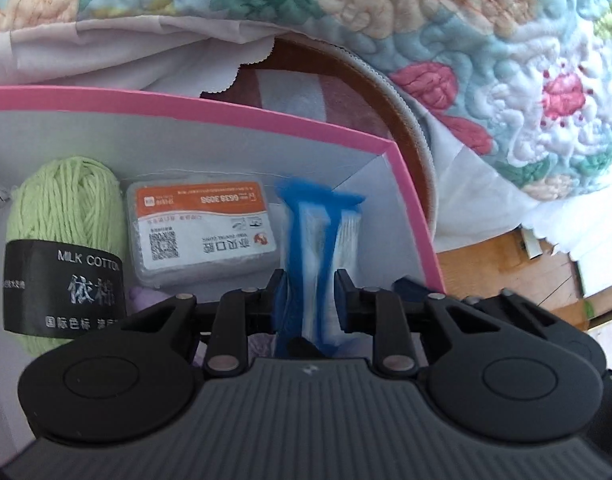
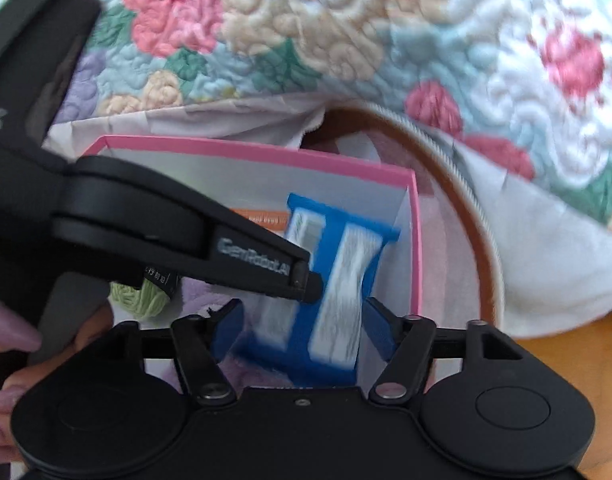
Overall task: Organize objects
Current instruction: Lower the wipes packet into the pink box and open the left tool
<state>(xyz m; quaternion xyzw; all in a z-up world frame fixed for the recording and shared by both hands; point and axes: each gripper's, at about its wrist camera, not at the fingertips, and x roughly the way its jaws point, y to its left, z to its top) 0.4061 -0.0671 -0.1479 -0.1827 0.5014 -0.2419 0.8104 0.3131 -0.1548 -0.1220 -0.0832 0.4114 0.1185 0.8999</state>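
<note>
So the blue thread card (image 1: 320,240) wound with white thread is sitting upright inside the pink box (image 1: 242,114), hard against its right-hand wall, and the left tongs (image 1: 311,286) are clamping it between their blue pads. It's motion-blurred in both views, so small details are hard to read. The right tongs (image 2: 302,320) are hanging just in front of the same card with their pads spread apart on either side of it, not gripping anything. Also lying in the box: a green yarn ball (image 1: 66,240) with a black "MILK COTTON" band on the left, and a clear plastic case (image 1: 202,232) with an orange-and-white label between the yarn and the card. A floral quilt (image 1: 486,40) is bunching up behind the box.
</note>
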